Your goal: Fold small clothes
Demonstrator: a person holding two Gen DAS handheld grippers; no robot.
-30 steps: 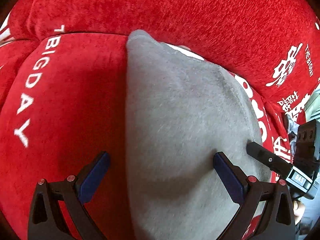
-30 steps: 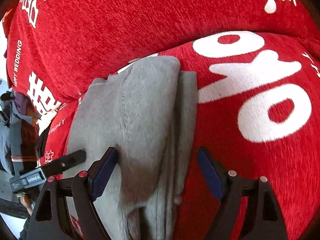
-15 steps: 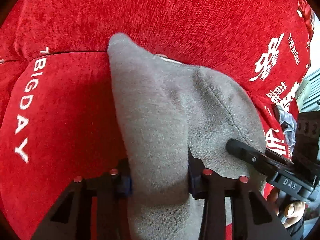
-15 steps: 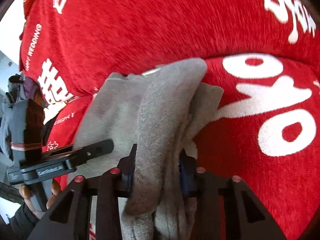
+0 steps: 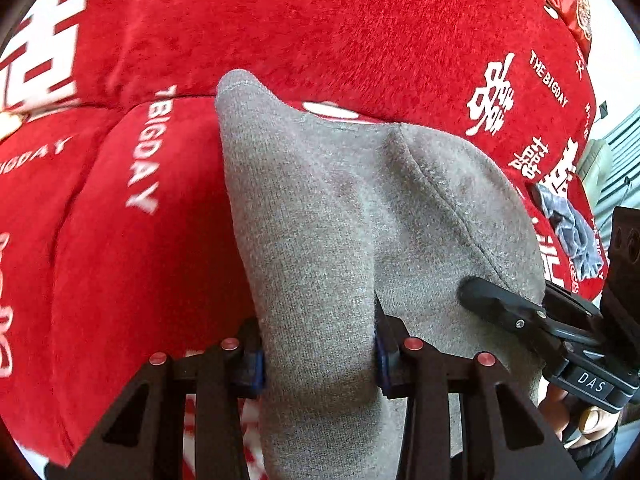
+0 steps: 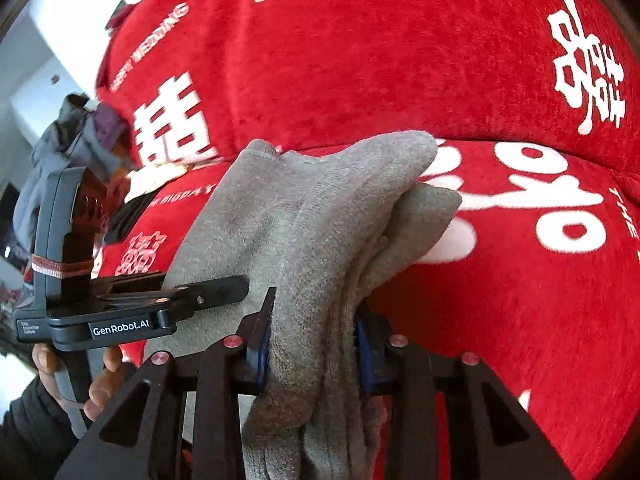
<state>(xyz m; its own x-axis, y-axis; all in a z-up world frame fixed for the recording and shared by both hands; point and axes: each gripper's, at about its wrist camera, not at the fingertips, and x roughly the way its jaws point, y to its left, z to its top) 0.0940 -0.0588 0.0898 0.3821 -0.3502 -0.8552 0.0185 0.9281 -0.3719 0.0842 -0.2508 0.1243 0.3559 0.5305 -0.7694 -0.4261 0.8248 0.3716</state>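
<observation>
A grey knit garment lies on a red sofa with white lettering and is lifted at its near edge. My left gripper is shut on the garment's left part, fabric bunched between the blue pads. My right gripper is shut on the garment's right part, where several folded layers hang between the pads. Each gripper shows in the other's view: the right one beside the garment's right edge, the left one at the garment's left side.
The red sofa seat and backrest fill both views. A small pile of grey and dark clothes lies on the sofa to the right of the left gripper; it also shows in the right wrist view.
Both grippers went from open around the grey garment to shut on it. They have since lifted its near edge, so the fabric stands higher off the seat.
</observation>
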